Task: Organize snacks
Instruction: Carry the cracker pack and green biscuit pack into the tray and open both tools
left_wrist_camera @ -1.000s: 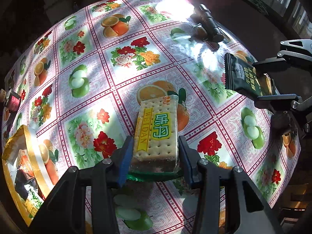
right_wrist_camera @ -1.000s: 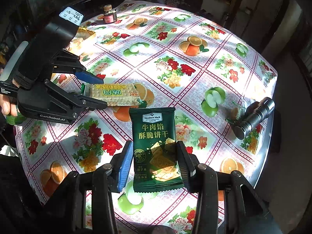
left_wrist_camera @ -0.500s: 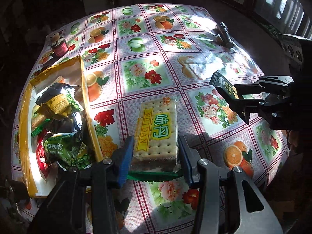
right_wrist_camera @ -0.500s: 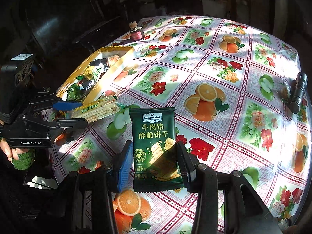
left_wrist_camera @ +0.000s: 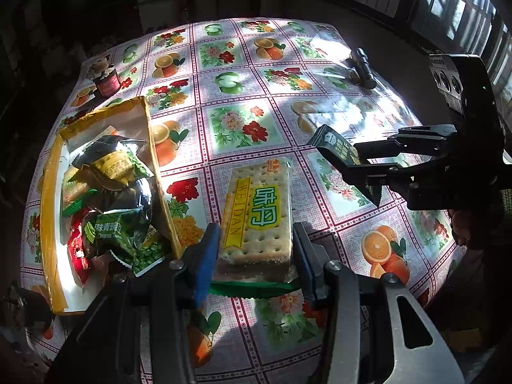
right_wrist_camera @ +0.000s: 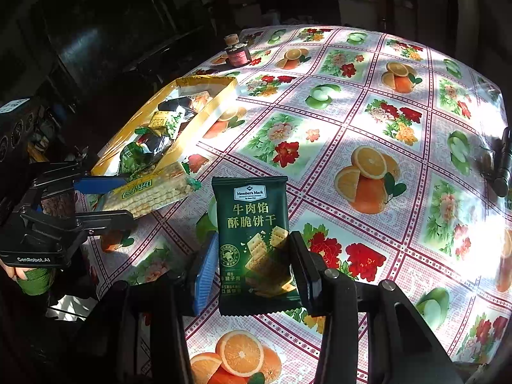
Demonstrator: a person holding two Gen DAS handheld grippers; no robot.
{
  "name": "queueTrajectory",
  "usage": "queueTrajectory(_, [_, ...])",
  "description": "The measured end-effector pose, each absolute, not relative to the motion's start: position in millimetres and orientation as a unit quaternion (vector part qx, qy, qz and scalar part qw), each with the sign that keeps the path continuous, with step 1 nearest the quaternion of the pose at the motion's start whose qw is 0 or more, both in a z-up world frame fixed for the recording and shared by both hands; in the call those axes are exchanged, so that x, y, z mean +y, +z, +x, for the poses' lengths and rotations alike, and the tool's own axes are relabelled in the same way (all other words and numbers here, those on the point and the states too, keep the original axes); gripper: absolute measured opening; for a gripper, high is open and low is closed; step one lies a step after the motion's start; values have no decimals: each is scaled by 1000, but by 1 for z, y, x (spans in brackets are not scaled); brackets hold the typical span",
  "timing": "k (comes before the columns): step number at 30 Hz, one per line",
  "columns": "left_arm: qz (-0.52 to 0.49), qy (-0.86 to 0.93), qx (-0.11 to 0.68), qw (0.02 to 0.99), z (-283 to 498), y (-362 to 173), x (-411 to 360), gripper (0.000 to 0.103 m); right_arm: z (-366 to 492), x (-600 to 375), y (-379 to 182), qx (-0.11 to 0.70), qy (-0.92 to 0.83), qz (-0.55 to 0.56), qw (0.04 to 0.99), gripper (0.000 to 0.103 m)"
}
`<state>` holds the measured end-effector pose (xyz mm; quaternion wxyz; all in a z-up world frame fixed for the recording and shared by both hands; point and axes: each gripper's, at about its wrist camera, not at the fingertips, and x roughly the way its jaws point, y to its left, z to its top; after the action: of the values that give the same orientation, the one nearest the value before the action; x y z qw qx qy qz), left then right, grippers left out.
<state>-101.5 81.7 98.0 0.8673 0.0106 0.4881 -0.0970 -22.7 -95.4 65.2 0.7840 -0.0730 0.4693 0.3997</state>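
Two hand-held grippers above a table covered in a fruit-and-flower patterned oilcloth [left_wrist_camera: 236, 121]. We see the left gripper [left_wrist_camera: 256, 246] clamped on a clear-wrapped block of pale crackers with a yellow and green label [left_wrist_camera: 259, 214], held off the cloth just beside the shallow yellow cardboard box [left_wrist_camera: 52, 211]. The right gripper [right_wrist_camera: 252, 272] is closed on a dark green foil biscuit packet [right_wrist_camera: 252, 233], also held in the air, farther from the box. The box already contains several packets, among them a green pea snack bag [left_wrist_camera: 124, 236], so we judge the sorting to be partly done. Both carried snacks have yet to go in. A small red-labelled jar [left_wrist_camera: 107, 81] and a black flashlight [left_wrist_camera: 363, 67] lie apart on the cloth; no other loose snacks are visible.
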Motion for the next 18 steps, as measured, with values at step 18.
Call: queueTrajectory(18, [-57, 11, 448, 892, -135, 132, 191, 46, -5, -9, 96, 426, 468, -92, 769, 44])
